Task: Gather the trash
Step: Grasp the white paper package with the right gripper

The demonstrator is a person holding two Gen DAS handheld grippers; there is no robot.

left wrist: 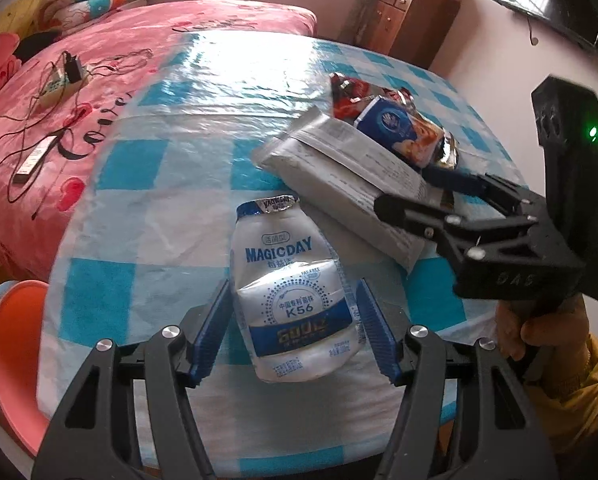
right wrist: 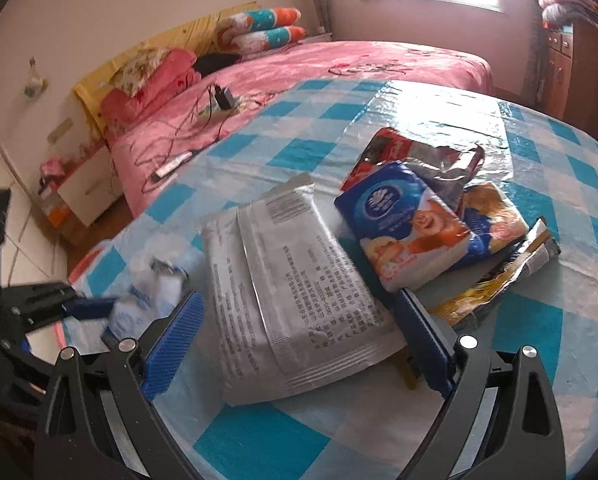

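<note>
A crushed white and blue MAGICDAY drink bottle (left wrist: 295, 296) lies on the blue-checked table (left wrist: 147, 216). My left gripper (left wrist: 293, 330) is open, its blue pads on either side of the bottle's lower half. A flat silver packet (right wrist: 287, 284) lies beside it, under a blue tissue pack (right wrist: 403, 224). My right gripper (right wrist: 299, 344) is open, its pads straddling the packet's near end. The right gripper also shows in the left wrist view (left wrist: 431, 192), over the silver packet (left wrist: 339, 172). The bottle appears blurred in the right wrist view (right wrist: 147, 296).
A red and silver wrapper (right wrist: 415, 156) and a yellow wrapper (right wrist: 499, 280) lie by the tissue pack. A pink bed (left wrist: 59, 92) with cables and a charger stands beyond the table. An orange stool (left wrist: 11, 344) sits at the table's left. A wooden cabinet (left wrist: 411, 20) stands behind.
</note>
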